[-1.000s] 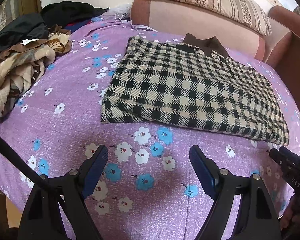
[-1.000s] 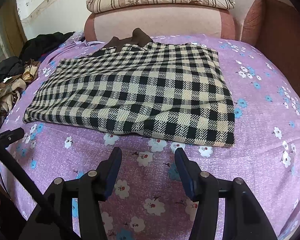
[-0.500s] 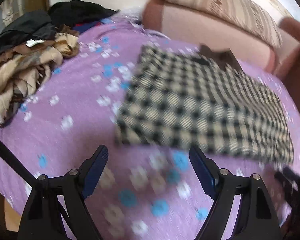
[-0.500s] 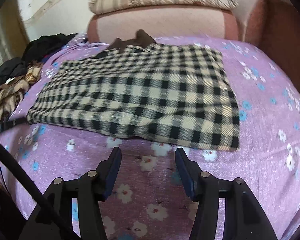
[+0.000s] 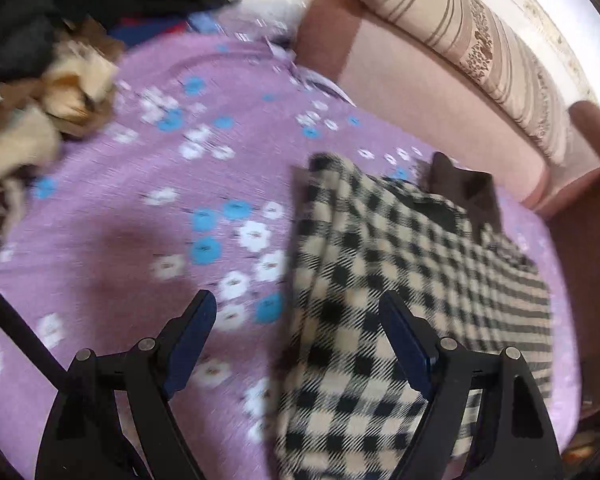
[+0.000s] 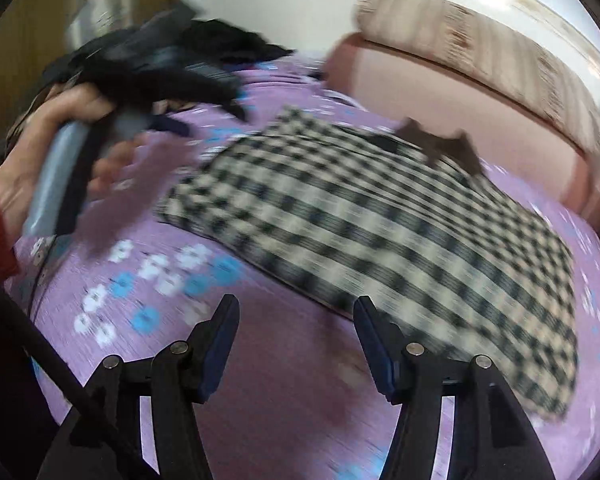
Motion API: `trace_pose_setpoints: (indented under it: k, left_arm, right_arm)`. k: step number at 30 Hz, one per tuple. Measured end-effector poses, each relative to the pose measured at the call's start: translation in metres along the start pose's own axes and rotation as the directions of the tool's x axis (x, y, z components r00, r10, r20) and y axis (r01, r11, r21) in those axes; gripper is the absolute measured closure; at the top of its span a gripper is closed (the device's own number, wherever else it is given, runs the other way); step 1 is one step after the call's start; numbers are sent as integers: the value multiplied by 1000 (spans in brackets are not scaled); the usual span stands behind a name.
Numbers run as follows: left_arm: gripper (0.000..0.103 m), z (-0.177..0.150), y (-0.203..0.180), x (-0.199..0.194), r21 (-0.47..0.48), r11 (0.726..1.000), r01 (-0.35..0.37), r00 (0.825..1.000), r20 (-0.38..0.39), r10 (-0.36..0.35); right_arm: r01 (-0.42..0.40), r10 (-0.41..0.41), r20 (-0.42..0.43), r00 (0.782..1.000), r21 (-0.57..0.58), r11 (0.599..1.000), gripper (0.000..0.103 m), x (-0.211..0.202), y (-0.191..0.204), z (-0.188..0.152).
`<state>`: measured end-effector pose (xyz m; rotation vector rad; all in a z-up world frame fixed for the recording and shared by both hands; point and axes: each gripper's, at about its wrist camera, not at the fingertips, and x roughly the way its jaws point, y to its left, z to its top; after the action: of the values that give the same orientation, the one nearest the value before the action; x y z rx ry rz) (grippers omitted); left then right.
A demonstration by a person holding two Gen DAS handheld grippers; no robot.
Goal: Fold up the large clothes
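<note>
A black-and-cream checked garment [image 5: 400,280] with a brown collar [image 5: 468,188] lies folded flat on the purple flowered bed cover [image 5: 148,216]. My left gripper [image 5: 300,320] is open and empty, low over the garment's left edge. My right gripper [image 6: 296,320] is open and empty, just in front of the garment's near edge [image 6: 364,224]. In the right wrist view the person's hand holds the left gripper's handle [image 6: 60,176] at the left. Both views are motion-blurred.
A heap of beige, brown and black clothes [image 5: 40,92] lies at the bed's far left. A pink headboard [image 5: 420,88] with a striped pillow [image 5: 472,36] runs along the back. Dark clothes [image 6: 220,48] lie at the back left in the right wrist view.
Both grippers have swung left and closer. The left gripper now reaches the garment's left edge. The right gripper has come up to its near edge. The garment has not moved.
</note>
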<state>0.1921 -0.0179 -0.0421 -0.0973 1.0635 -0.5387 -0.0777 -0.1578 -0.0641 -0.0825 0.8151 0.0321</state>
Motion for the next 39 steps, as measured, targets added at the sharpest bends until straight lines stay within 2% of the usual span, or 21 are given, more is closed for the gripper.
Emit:
trace_pose_setpoints:
  k: [3, 7, 11, 16, 18, 22, 25, 27, 29, 31, 34, 36, 38, 39]
  left_arm:
    - [21, 11, 3, 19, -12, 996, 84, 996, -42, -84]
    - [21, 21, -2, 40, 8, 990, 138, 987, -88, -137]
    - [21, 28, -5, 55, 4, 983, 186, 976, -117, -184]
    - [20, 33, -8, 61, 6, 978, 211, 970, -122, -208]
    - [21, 33, -5, 60, -14, 976, 217, 969, -119, -217]
    - [21, 34, 11, 50, -92, 978, 187, 977, -83, -194]
    - [21, 35, 29, 34, -151, 976, 155, 985, -48, -164]
    - [21, 35, 39, 21, -164, 978, 127, 991, -21, -132]
    - [21, 37, 50, 7, -169, 983, 77, 997, 7, -77]
    - [20, 39, 61, -7, -179, 983, 39, 999, 27, -34]
    - [21, 42, 82, -27, -215, 977, 11, 998, 59, 2]
    - [20, 42, 99, -42, -246, 969, 0, 996, 83, 21]
    - [20, 40, 112, -50, -268, 963, -12, 995, 92, 38]
    - [20, 39, 118, -53, -278, 960, -18, 995, 94, 45]
  right_arm:
    - [6, -5, 15, 1000, -111, 994, 39, 20, 37, 17]
    - [39, -36, 19, 999, -213, 976, 39, 43, 67, 30]
    - [45, -47, -2, 999, -246, 968, 39, 66, 83, 44]
    - [55, -60, -13, 998, -250, 967, 39, 78, 89, 53]
    - [25, -32, -25, 999, -235, 972, 54, 83, 89, 55]
    - [8, -16, -33, 999, -227, 974, 55, 81, 87, 57]
    - [-43, 36, -55, 998, -133, 990, 54, 73, 71, 61]
    - [-63, 60, -39, 997, -70, 996, 45, 62, 59, 66]
    - [-41, 39, -15, 999, -121, 992, 37, 54, 65, 69]
    - [-3, 1, -10, 1000, -229, 973, 33, 55, 81, 64]
    - [80, -90, -5, 996, -399, 913, 33, 65, 114, 49]
    - [229, -211, 93, 973, -512, 828, 33, 73, 139, 43]
    - [335, -311, 140, 940, -557, 760, 33, 89, 148, 48]
    - [354, -337, 137, 932, -559, 750, 37, 96, 149, 53]
